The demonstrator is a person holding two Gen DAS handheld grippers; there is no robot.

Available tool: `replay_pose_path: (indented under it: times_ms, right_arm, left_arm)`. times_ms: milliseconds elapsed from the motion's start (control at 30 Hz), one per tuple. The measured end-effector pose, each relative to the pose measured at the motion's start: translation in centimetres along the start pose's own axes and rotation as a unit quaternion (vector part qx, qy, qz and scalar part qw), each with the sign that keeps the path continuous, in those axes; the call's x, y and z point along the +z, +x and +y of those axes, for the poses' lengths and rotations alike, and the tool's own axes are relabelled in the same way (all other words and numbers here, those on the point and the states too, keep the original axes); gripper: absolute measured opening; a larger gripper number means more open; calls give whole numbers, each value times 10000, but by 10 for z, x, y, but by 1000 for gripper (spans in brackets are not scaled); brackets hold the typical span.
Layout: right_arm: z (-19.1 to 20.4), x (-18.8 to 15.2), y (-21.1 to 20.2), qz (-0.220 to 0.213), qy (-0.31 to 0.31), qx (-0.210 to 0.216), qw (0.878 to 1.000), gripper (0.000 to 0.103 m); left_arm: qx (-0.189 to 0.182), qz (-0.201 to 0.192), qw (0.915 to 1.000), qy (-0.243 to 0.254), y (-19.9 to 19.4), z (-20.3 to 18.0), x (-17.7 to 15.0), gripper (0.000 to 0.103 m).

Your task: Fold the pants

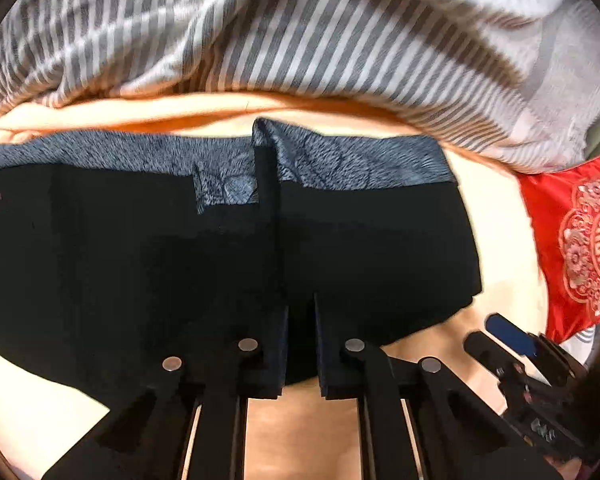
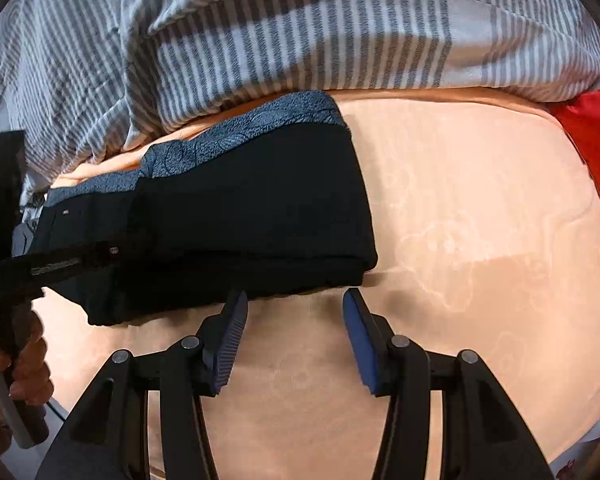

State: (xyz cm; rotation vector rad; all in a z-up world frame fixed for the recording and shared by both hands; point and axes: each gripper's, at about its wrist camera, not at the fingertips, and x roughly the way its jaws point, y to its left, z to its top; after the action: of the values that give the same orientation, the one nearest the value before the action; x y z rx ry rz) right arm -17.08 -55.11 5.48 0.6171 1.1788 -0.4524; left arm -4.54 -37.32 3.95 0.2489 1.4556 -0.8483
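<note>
Black pants point(image 1: 180, 256) with a blue patterned waistband point(image 1: 340, 160) lie folded on a peach bed sheet point(image 1: 300, 432). In the left wrist view my left gripper point(image 1: 301, 308) sits over the near edge of the pants, fingers a narrow gap apart, with dark cloth between them. In the right wrist view the pants point(image 2: 240, 216) lie to the left and my right gripper point(image 2: 296, 300) is open and empty just off their near right corner. The left gripper point(image 2: 52, 264) shows at the left, held by a hand. The right gripper point(image 1: 504, 332) also shows at the lower right of the left wrist view.
A grey and white striped duvet point(image 1: 300, 28) is bunched along the far side of the bed. A red embroidered cushion point(image 1: 576, 240) lies to the right. Bare peach sheet point(image 2: 480, 220) spreads right of the pants.
</note>
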Motion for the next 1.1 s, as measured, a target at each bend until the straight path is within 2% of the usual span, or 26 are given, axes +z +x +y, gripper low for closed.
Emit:
replay_pose_path:
  times_ms: [100, 200, 333, 467, 567, 633, 667, 700, 833, 933, 1000, 1100]
  right_arm:
    - [-3, 1, -4, -27, 3, -19, 10000, 54]
    - [-5, 2, -3, 21, 25, -29, 10000, 54]
    - [-4, 1, 3, 147, 37, 60, 9999, 54]
    - [2, 1, 9, 316, -33, 275, 9991, 54]
    - [13, -2, 9, 325, -143, 426, 9985, 54]
    - [20, -1, 8, 307, -210, 459, 9983, 54]
    - [24, 0, 8, 290, -242, 459, 9982, 54]
    - [28, 1, 8, 259, -289, 457, 9982, 54]
    - [36, 6, 9, 229, -348, 457, 9981, 54]
    - [36, 9, 9, 283, -332, 455, 9980, 54]
    - [35, 10, 9, 319, -322, 459, 9979, 54]
    - [33, 13, 7, 338, -324, 465, 9978, 54]
  left_arm:
    - [83, 55, 9999, 134, -6, 0, -9, 13]
    - [218, 254, 9994, 70, 10, 13, -21, 13]
    - [299, 194, 9993, 91, 23, 19, -20, 13]
    - [503, 109, 9985, 176, 4, 17, -18, 13]
    - [463, 9, 9989, 9, -18, 31, -15, 14]
    - [522, -25, 9986, -104, -22, 40, -8, 47]
    - [627, -102, 9978, -212, -22, 47, -3, 80]
    - [685, -294, 9966, -355, -23, 54, 2, 83]
    - [336, -217, 9966, -722, -7, 70, 23, 83]
    - [270, -162, 9977, -594, 9, 67, 37, 82]
    - [72, -144, 9983, -569, 16, 63, 47, 78]
    - [-470, -84, 9966, -677, 19, 60, 58, 76]
